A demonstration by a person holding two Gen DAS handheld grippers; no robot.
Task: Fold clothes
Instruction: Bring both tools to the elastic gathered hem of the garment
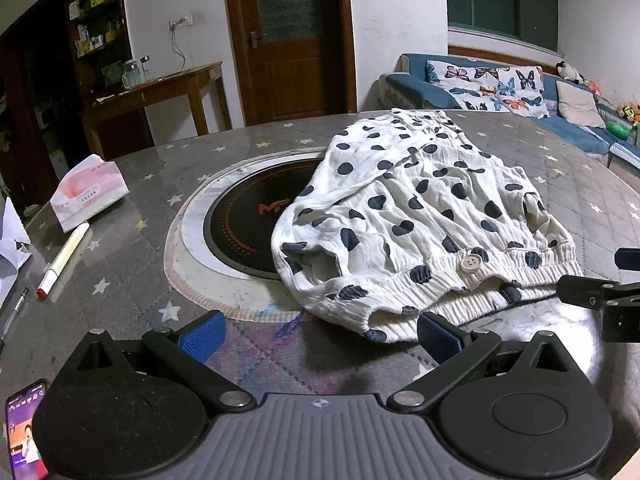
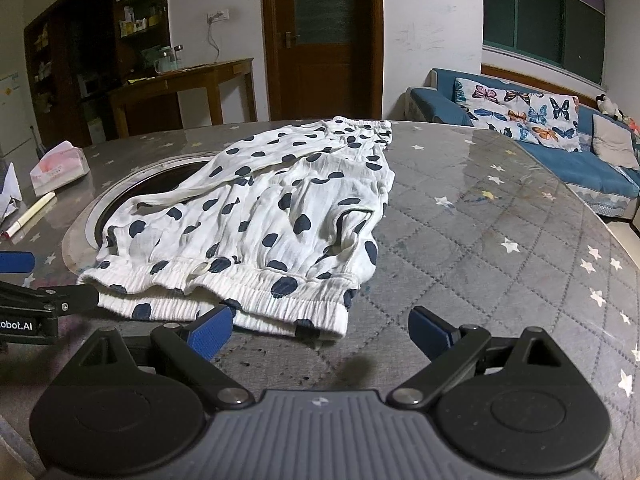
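Note:
A white garment with dark blue spots (image 1: pixel 416 220) lies spread on the round table, its elastic waistband with a button (image 1: pixel 471 263) toward me. It partly covers the black cooktop (image 1: pixel 248 216). My left gripper (image 1: pixel 320 334) is open and empty, just in front of the waistband's left end. In the right wrist view the same garment (image 2: pixel 260 224) lies ahead. My right gripper (image 2: pixel 322 330) is open and empty at the waistband's right corner (image 2: pixel 320 320). The right gripper also shows at the right edge of the left wrist view (image 1: pixel 600 296).
The grey quilted star-print table cover (image 2: pixel 500 240) reaches right. On the left lie a tissue pack (image 1: pixel 90 192), a marker (image 1: pixel 62 260), a pen (image 1: pixel 14 312), white paper (image 1: pixel 10 240) and a phone (image 1: pixel 24 436). A blue sofa (image 2: pixel 560 148) stands beyond the table.

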